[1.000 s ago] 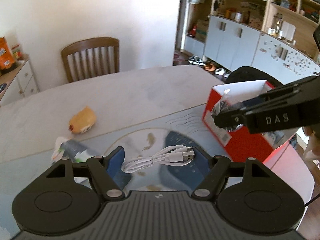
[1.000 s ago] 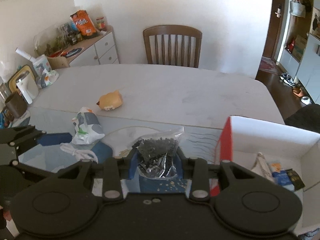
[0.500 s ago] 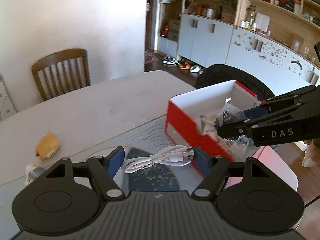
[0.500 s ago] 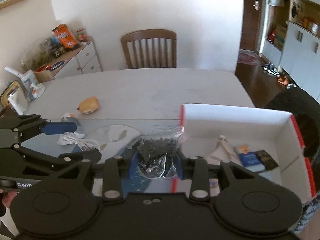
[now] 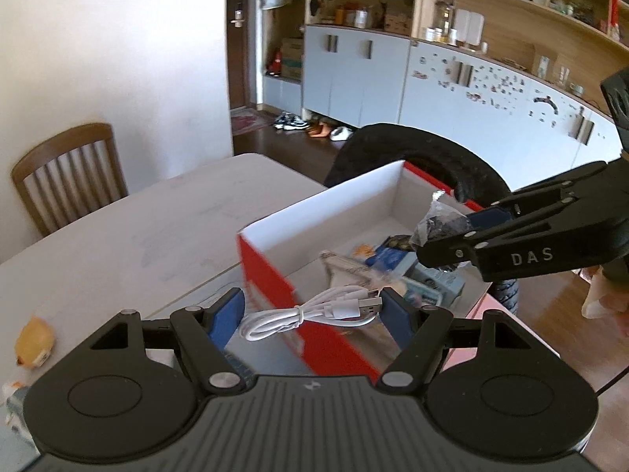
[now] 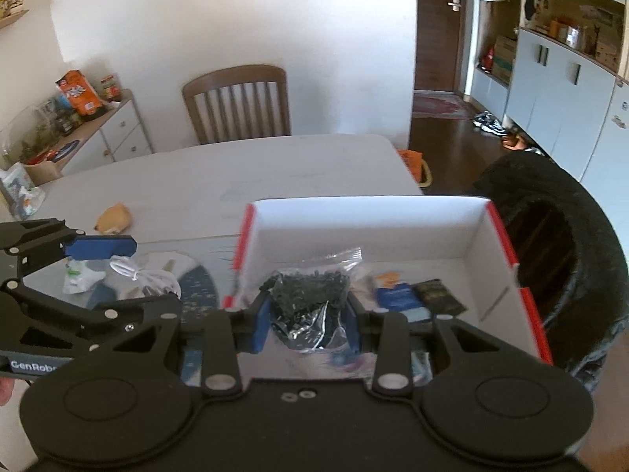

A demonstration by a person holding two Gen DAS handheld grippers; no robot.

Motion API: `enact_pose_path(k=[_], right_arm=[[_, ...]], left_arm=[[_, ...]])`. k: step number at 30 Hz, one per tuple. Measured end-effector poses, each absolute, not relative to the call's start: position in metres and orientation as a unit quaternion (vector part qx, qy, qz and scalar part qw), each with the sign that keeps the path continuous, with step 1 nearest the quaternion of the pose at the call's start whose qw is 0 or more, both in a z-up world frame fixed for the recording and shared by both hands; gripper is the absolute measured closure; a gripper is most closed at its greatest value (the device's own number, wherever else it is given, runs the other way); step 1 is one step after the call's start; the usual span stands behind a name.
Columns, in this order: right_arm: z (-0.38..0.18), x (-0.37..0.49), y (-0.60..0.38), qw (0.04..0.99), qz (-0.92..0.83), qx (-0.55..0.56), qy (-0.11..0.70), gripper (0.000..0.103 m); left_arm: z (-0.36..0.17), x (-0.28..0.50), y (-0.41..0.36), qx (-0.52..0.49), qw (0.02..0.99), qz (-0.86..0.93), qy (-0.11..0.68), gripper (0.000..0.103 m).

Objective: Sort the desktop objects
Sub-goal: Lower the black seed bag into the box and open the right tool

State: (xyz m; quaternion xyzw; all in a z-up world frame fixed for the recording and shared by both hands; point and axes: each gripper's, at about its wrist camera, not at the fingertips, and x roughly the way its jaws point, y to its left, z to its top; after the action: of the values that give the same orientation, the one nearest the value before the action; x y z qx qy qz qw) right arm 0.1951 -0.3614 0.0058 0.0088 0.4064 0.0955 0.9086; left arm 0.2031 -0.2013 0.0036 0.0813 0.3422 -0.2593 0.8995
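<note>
Over the red box (image 6: 507, 251): both grippers loaded.
My left gripper (image 5: 310, 310) pinches the coiled white USB cable (image 5: 314, 310) at the box's near wall; right gripper (image 6: 306, 314) clamps the bag of black pellets (image 6: 310, 295) w/ box interior beneath.

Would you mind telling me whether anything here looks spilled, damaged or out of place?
Nothing looks spilled or damaged. A yellow toy and a crumpled wrapper lie loose on the table, outside the red box.
</note>
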Motion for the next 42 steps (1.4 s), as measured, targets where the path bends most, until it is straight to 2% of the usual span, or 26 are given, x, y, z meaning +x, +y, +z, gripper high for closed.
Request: enact_pose_path(k=[15,42], right_arm=[[-0.019,0.228,-0.416,0.904,0.066,0.004,0.422,0.067],[-0.083,0.311,-0.435,0.882,0.048,-0.018,0.469,0.067]], left_arm=[[-0.016,0.235,-0.27,0.124,0.888,-0.277,0.345,0.028],[-0.069,0.303,-0.315,0.167,0.869,-0.222,0.409,0.028]])
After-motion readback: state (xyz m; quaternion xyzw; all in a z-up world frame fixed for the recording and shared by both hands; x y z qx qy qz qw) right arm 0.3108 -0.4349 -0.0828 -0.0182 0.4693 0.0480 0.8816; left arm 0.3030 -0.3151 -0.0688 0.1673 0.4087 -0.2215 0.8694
